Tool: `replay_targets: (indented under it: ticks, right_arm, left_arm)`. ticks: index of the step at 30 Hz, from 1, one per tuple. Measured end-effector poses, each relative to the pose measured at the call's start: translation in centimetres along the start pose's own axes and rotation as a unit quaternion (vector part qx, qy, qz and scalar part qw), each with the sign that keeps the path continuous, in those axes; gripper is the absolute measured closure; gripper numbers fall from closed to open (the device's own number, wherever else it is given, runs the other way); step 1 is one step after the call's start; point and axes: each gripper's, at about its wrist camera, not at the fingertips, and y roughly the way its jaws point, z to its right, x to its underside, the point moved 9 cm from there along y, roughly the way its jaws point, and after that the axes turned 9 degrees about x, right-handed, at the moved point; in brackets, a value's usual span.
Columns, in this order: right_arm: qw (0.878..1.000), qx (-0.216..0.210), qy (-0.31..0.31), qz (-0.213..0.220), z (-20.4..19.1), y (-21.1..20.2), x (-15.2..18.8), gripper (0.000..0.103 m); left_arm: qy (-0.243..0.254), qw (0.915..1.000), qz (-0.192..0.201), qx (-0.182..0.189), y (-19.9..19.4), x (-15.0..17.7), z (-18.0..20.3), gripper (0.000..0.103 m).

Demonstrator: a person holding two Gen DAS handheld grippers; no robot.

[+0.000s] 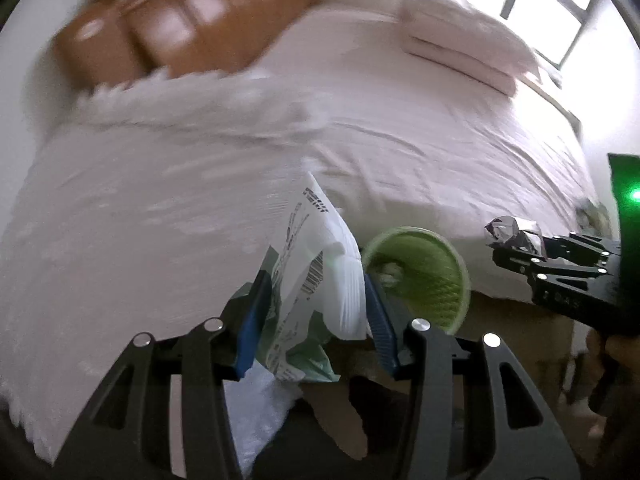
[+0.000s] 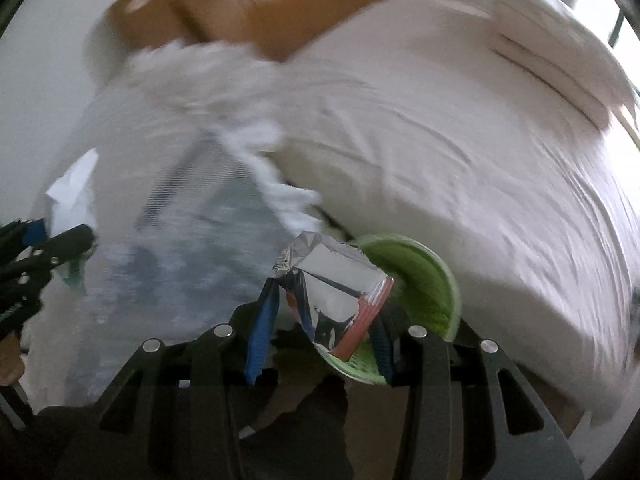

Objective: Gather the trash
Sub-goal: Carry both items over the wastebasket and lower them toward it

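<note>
My left gripper [image 1: 314, 280] is shut on a white and pale green plastic packet [image 1: 316, 276] with barcodes, which stands up between the blue pads. A green mesh trash bin [image 1: 424, 268] sits on the floor by the bed, just right of the packet, with some white scrap inside. My right gripper [image 2: 324, 300] is shut on a crumpled silver foil wrapper [image 2: 332, 276] with a red edge, directly over the green bin [image 2: 420, 276]. In the left wrist view the right gripper [image 1: 504, 248] shows at the right edge with the foil wrapper [image 1: 510, 230] in its tips.
A large bed [image 1: 400, 128] with a pinkish sheet fills both views. A fringed white blanket [image 1: 160, 168] lies across it and folded pillows [image 1: 464, 40] sit at its far end. A brown headboard [image 1: 180, 32] and a bright window [image 1: 540, 4] are behind.
</note>
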Motion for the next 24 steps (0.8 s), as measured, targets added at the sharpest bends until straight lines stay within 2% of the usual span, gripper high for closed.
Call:
replay_targets:
  ticks: [5,13,19,24]
  right_arm:
    - [0.999,0.013,0.048,-0.007,5.7,0.7,1.2,0.059]
    - [0.997,0.006,0.074,-0.014,12.4,1.9,2.4,0.059]
    - [0.997,-0.008,0.065,-0.030,13.0,3.1,2.8,0.059]
    - [0.998,-0.011,0.055,-0.027,12.8,3.5,2.4,0.059]
  left_arm:
    - [0.051,0.9982,-0.026,0.018,2.6,-0.9,6.2,0.057]
    - [0.088,0.9947,-0.049,0.021,5.0,-0.9,11.5,0.057]
    - [0.096,0.9938,-0.055,0.010,5.6,-1.2,12.8,0.057]
    - [0.101,0.9929,-0.062,0.007,6.9,-1.2,13.2,0.057]
